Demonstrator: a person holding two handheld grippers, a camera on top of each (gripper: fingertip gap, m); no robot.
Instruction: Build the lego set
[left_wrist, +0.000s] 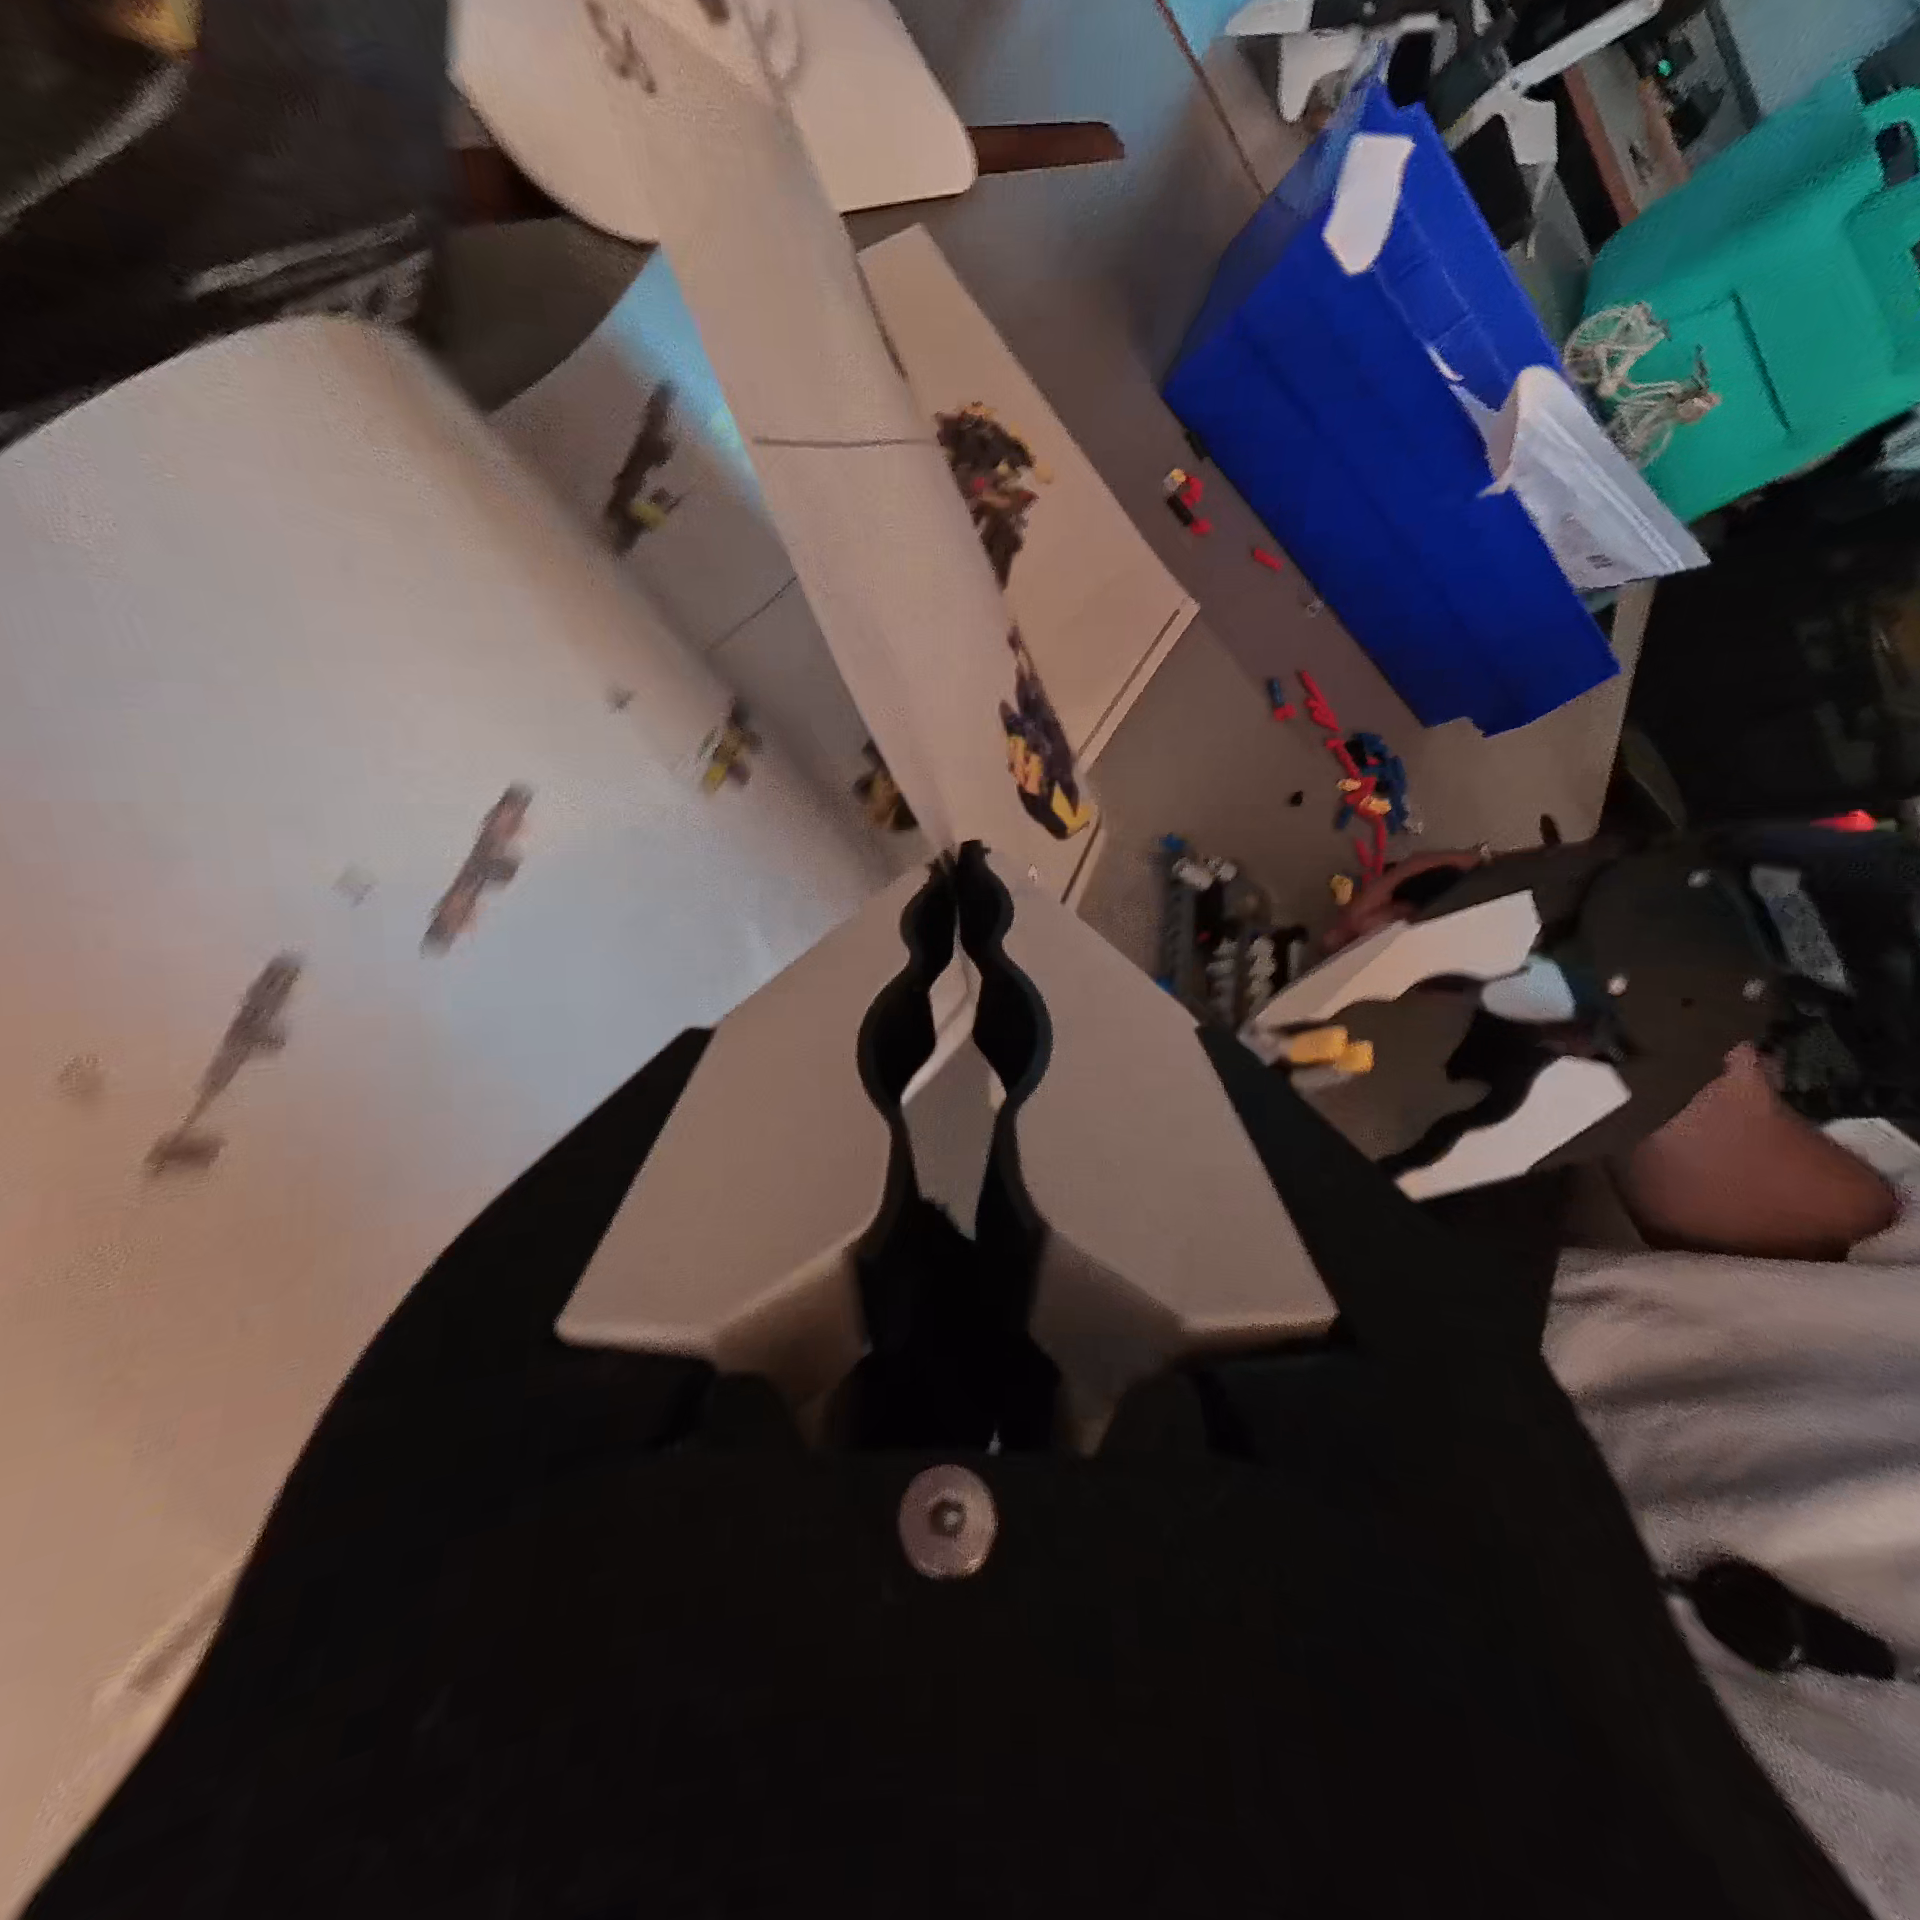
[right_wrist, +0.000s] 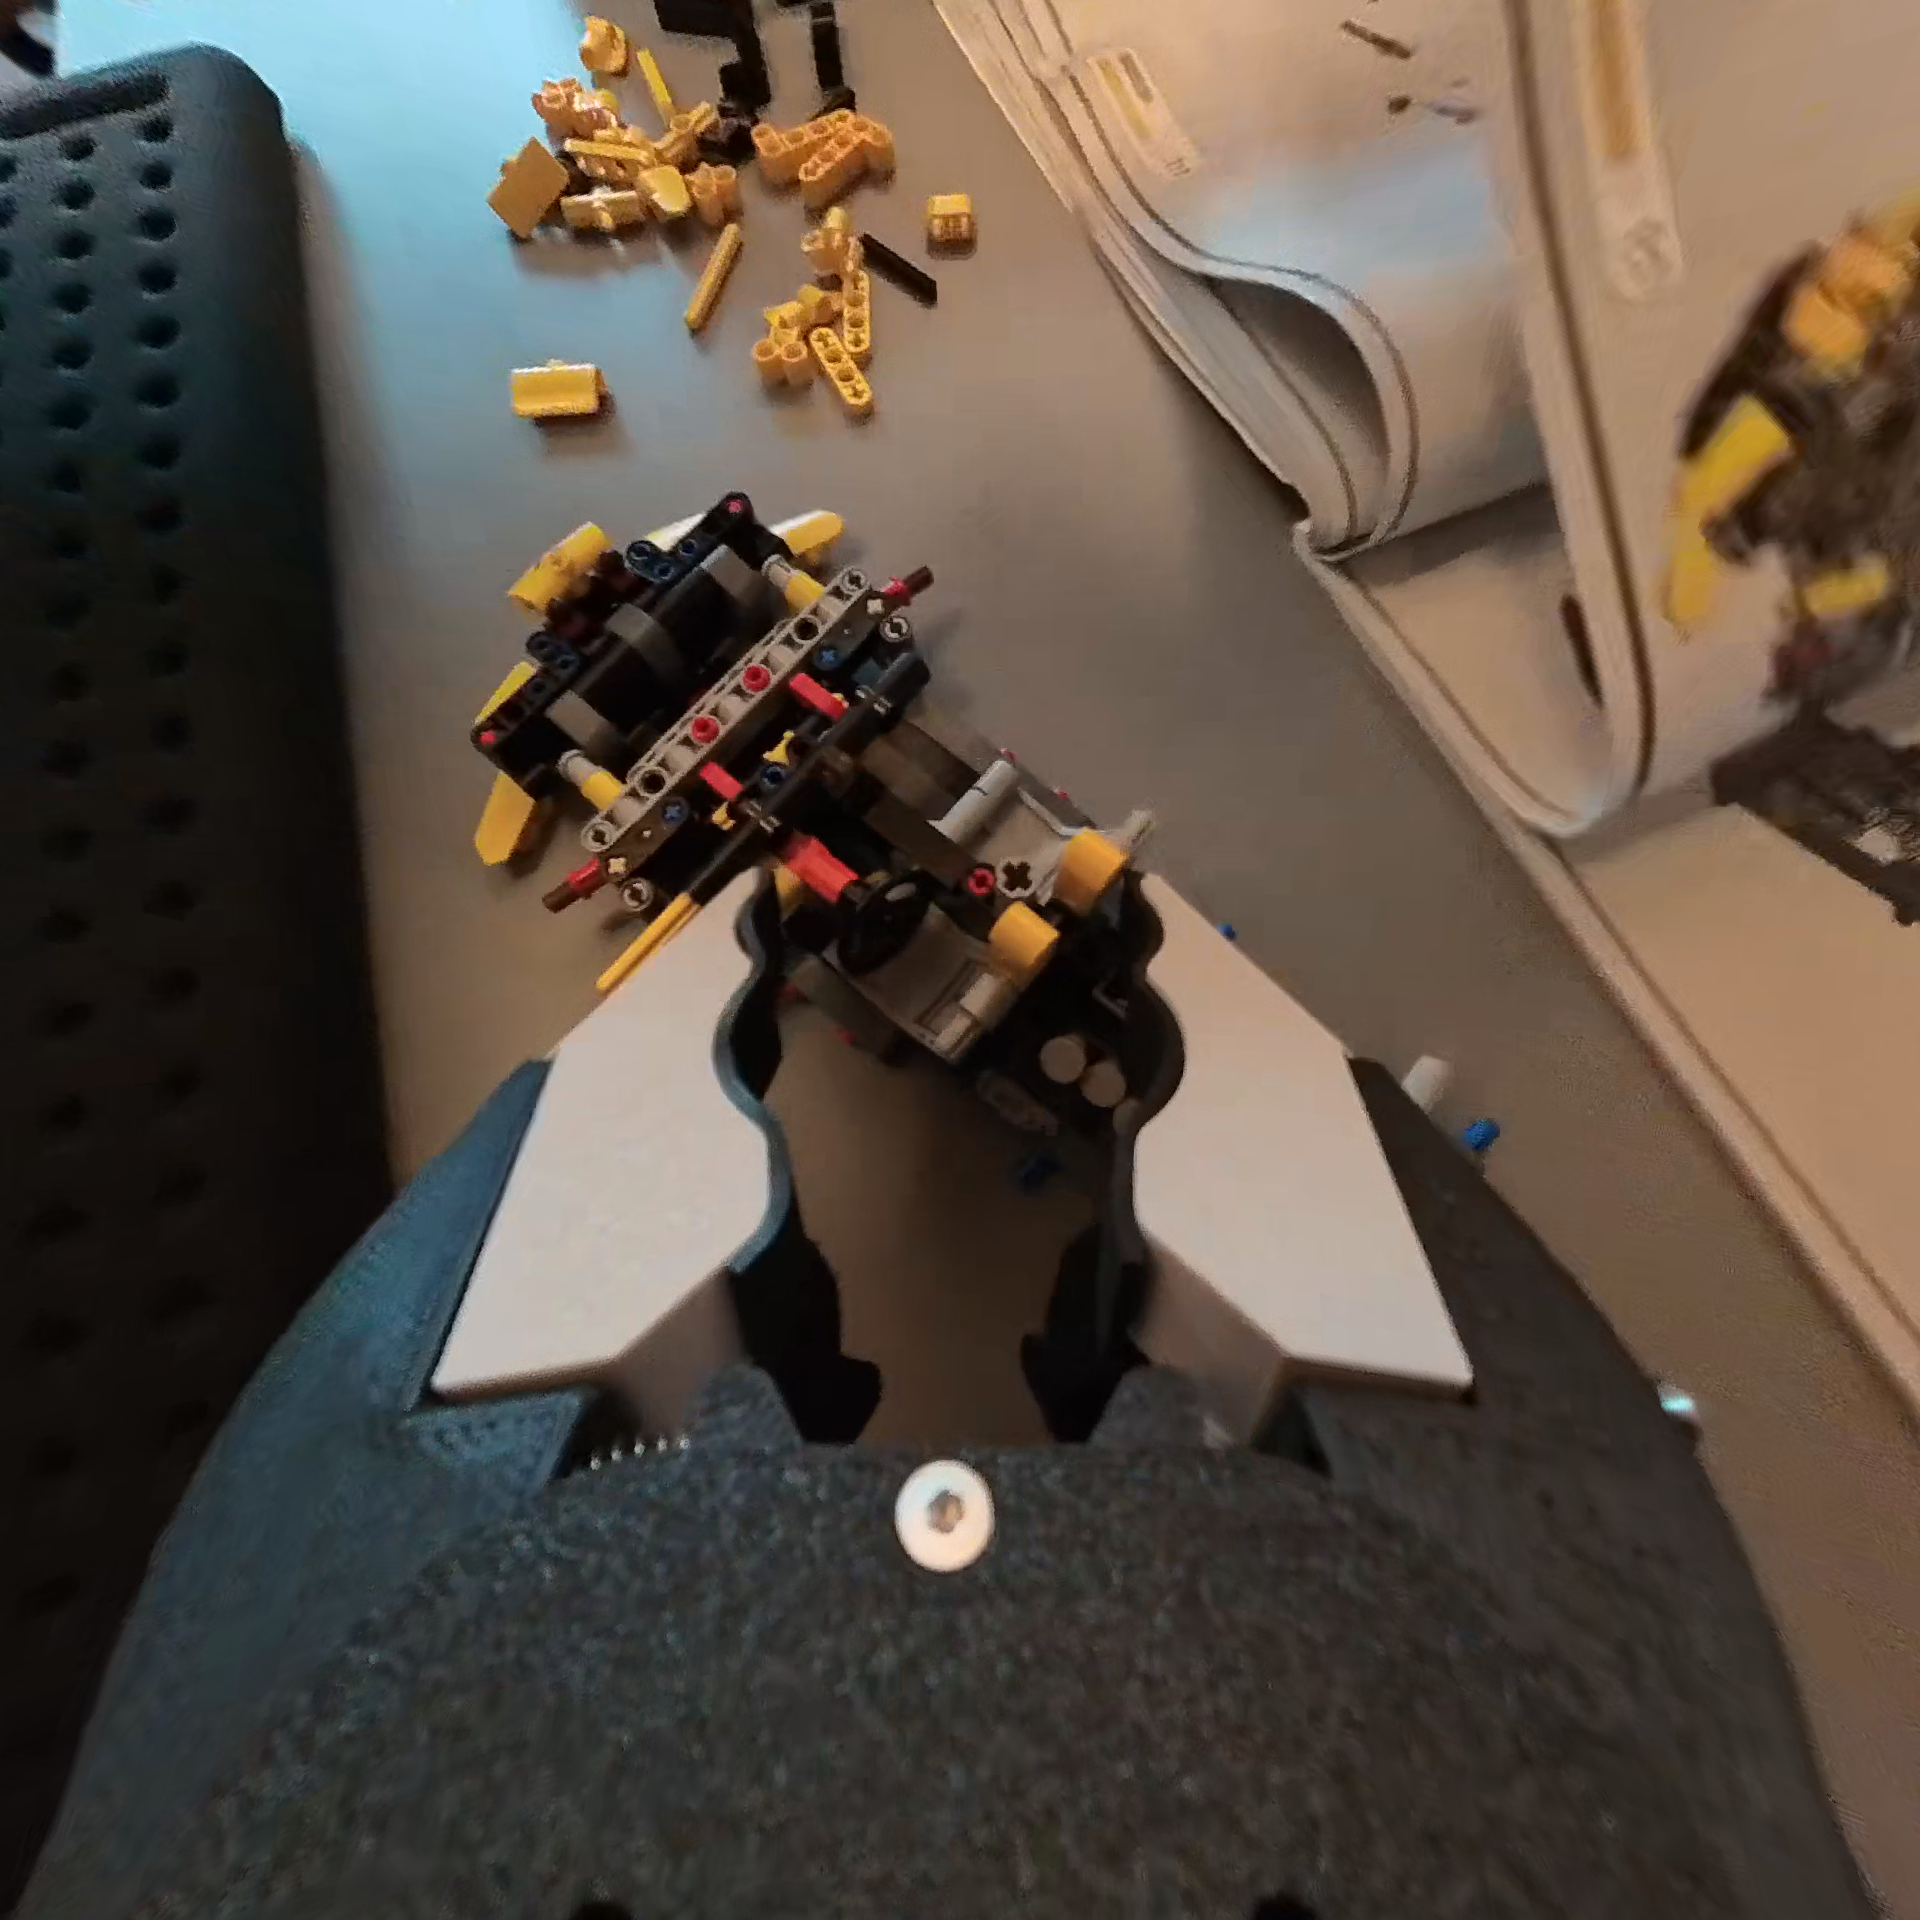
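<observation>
While the left gripper (left_wrist: 958, 868) pinches an instruction-booklet page (left_wrist: 831, 499), apparently, the right gripper (right_wrist: 940, 914) clamps the half-built Technic model (right_wrist: 748, 717); loose yellow pieces (right_wrist: 707, 187) at 11 o'clock.

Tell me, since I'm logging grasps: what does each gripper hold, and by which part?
The left gripper pinches a page of the instruction booklet at its lower edge. The right gripper grips the partly built lego model by its grey near end.

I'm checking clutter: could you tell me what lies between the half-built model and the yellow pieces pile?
Right wrist view: bare grey table separates the model from the pile.
</observation>
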